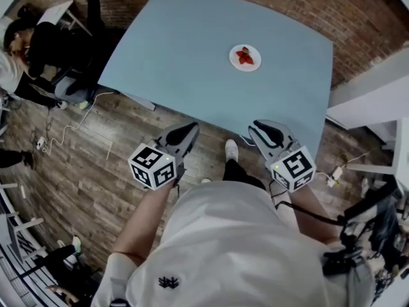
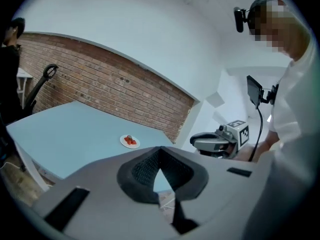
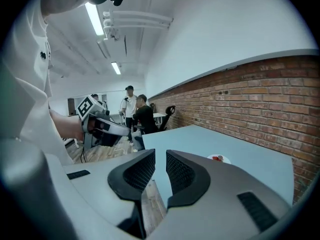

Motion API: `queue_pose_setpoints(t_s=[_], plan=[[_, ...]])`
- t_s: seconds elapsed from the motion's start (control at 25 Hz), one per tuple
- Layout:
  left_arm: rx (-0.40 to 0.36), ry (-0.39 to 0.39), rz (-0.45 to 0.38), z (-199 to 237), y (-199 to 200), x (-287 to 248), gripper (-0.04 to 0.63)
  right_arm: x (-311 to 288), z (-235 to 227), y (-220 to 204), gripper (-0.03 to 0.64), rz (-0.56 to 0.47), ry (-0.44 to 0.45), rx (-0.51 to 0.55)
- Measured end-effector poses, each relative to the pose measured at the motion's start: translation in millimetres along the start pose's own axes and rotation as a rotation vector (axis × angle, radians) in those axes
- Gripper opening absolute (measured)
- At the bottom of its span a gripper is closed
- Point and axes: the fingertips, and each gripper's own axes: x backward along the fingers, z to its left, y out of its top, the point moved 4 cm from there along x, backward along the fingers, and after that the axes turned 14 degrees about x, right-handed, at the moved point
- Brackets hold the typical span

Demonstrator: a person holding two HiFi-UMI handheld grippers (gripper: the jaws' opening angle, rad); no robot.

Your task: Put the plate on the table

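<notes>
A small white plate point(image 1: 245, 57) with red strawberries on it rests on the light blue table point(image 1: 179, 56), toward its far right part. It also shows in the left gripper view as the plate point(image 2: 130, 141) and in the right gripper view as the plate point(image 3: 218, 158). My left gripper point(image 1: 190, 130) hangs over the floor short of the table's near edge; in its own view the left gripper point(image 2: 159, 150) is shut with its tips touching and nothing between them. My right gripper point(image 1: 257, 130) hovers at the near edge, and in its own view the right gripper point(image 3: 160, 154) stands open by a narrow gap, empty.
A brick wall point(image 1: 319, 5) runs behind the table. People sit by a desk and chair point(image 1: 38, 50) at the left. Cables point(image 1: 70, 130) lie on the wooden floor. White furniture point(image 1: 377, 94) stands at the right. My shoe point(image 1: 231, 149) is under the near edge.
</notes>
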Motion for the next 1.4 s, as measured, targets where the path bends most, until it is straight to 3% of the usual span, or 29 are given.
queue_pose_setpoints(t_s=[0.24,0.52,1.4], plan=[[-0.057,-0.054,0.031,-37.7,-36.1,56.1,0.001,22.0,63.3,4.0,0.075,0.019,0.017,0.018],[-0.066,-0.105,0.021,-63.6,-67.1,90.3,0.002,47.3,108.8,9.4,0.075,0.008,0.021,0.046],[-0.166,-0.141,0.016,-103.4,-93.0,132.4,0.002,79.9,159.6,23.4,0.040,-0.003,0.007,0.100]])
